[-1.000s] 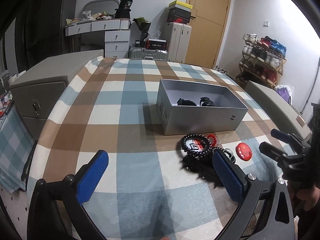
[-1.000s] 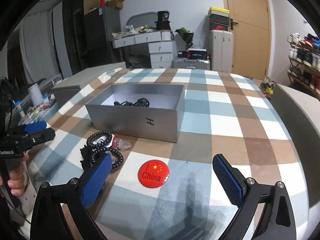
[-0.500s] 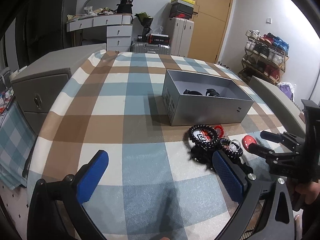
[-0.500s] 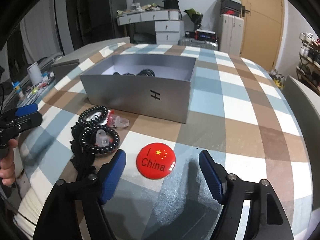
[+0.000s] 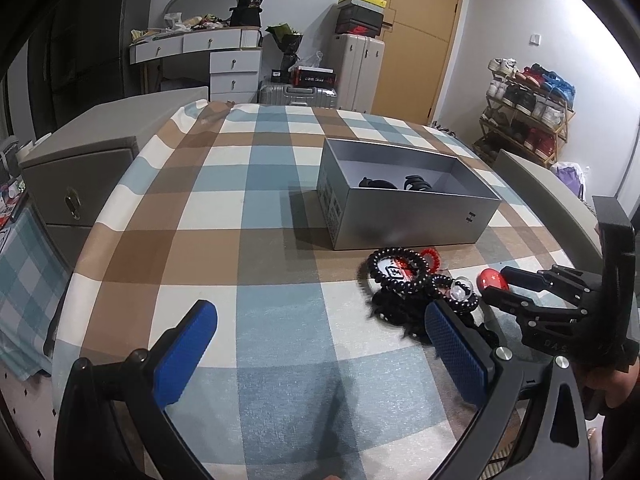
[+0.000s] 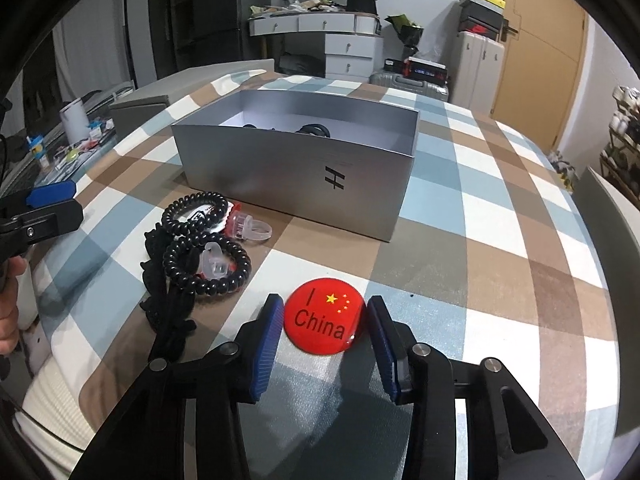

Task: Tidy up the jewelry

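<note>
Item: red "I China" badge (image 6: 325, 319), between right gripper (image 6: 325, 320) pads, jaws just closing, contact uncertain. Left gripper (image 5: 320, 356) open, empty. Next: grip, carry to grey box (image 6: 296, 168) ahead.

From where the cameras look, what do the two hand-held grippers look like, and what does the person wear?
Both the left gripper and the right gripper are black, angular plastic frames with silver bolts at the joints. Each has two flat fingers faced with blue ribbed pads. The right one's body carries small raised lettering, too blurred to read. No cables show on them. A cream knitted sleeve is visible at the left hand.
</note>
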A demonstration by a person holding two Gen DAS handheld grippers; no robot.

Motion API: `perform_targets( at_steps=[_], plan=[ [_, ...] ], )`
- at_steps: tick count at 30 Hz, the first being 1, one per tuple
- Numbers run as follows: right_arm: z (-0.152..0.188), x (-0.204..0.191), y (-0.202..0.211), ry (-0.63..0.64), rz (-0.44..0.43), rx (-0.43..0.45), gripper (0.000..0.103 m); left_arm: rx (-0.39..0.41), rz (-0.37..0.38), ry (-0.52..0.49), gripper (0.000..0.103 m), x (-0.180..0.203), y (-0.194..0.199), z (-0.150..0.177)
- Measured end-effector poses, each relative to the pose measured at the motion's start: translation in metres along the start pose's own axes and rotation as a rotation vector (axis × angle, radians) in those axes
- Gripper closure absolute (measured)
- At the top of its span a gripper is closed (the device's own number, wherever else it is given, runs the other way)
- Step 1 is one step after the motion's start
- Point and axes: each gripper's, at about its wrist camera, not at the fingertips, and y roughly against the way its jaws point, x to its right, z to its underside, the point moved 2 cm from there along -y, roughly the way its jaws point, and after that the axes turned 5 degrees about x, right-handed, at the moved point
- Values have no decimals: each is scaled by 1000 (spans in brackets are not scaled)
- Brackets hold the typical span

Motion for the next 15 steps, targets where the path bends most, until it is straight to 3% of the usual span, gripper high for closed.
perform_targets(
  at_steps=[15],
  plan=[
    [6, 18, 24, -133, -61, 88, 61, -38, 39, -22, 2, 13, -19, -10]
  ],
)
